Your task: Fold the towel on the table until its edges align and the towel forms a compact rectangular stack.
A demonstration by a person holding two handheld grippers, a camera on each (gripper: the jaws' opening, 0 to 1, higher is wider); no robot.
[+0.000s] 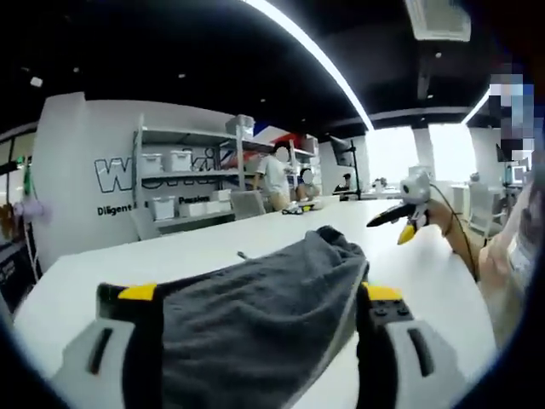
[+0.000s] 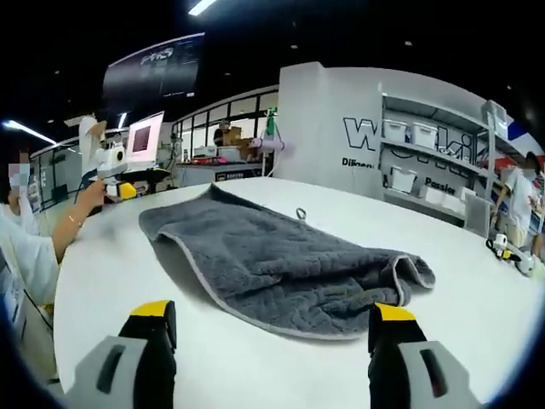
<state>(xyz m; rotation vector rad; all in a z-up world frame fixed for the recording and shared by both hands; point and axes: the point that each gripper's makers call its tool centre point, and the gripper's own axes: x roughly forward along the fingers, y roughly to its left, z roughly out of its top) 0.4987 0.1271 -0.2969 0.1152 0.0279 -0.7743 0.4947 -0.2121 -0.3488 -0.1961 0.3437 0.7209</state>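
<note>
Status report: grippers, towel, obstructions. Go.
Left gripper open, jaws straddling the grey towel. Right gripper open, short of it. Towel rumpled, unstacked, on the white table. Nothing obstructing.

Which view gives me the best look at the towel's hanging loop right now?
The right gripper view: the small loop sits in plain sight on the far edge of the grey towel. In the left gripper view the towel lies bunched between the jaws, with what may be the loop.

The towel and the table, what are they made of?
The towel looks like soft grey terry cloth: fuzzy, quilted-looking weave, a paler stitched hem and a small hanging loop. The table looks like smooth white laminate or painted board, faintly glossy; which one, I cannot tell.
</note>
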